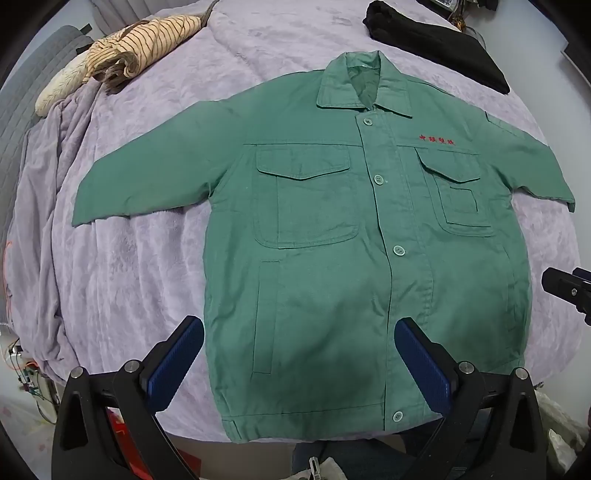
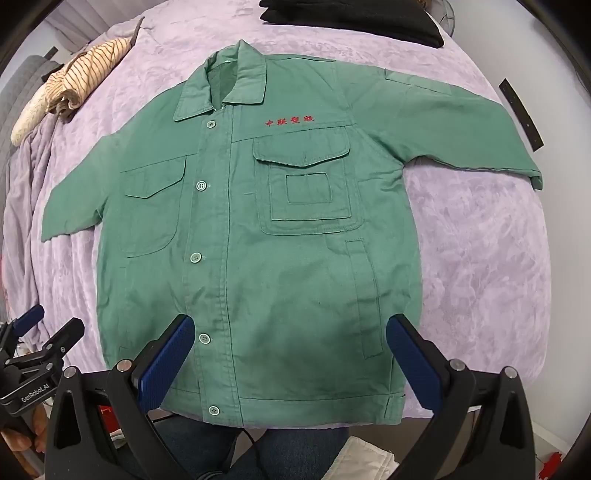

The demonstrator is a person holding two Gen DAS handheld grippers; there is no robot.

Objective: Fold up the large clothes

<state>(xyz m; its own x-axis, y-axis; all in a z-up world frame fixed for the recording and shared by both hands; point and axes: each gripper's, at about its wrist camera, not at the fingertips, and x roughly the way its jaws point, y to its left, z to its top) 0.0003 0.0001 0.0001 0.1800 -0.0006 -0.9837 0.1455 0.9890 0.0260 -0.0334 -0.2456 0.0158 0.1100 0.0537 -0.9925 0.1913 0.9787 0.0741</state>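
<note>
A green work jacket [image 1: 325,240] [image 2: 258,236] lies flat and buttoned on a lilac blanket, collar away from me, both sleeves spread out to the sides, red embroidery on one chest. My left gripper [image 1: 299,328] hovers above the jacket's lower hem, its blue pads wide apart with nothing between them. My right gripper [image 2: 290,325] hangs over the same hem further right, likewise open and empty. The right gripper's tip [image 1: 565,291] shows at the right edge of the left wrist view, and the left gripper [image 2: 40,339] shows at the lower left of the right wrist view.
A striped beige garment [image 1: 140,48] [image 2: 81,77] lies bunched at the far left of the blanket [image 1: 129,277]. Folded black clothing [image 1: 436,44] [image 2: 354,18] sits at the far right. The blanket's near edge runs just below the hem, with a person's jeans [image 2: 295,446] beneath.
</note>
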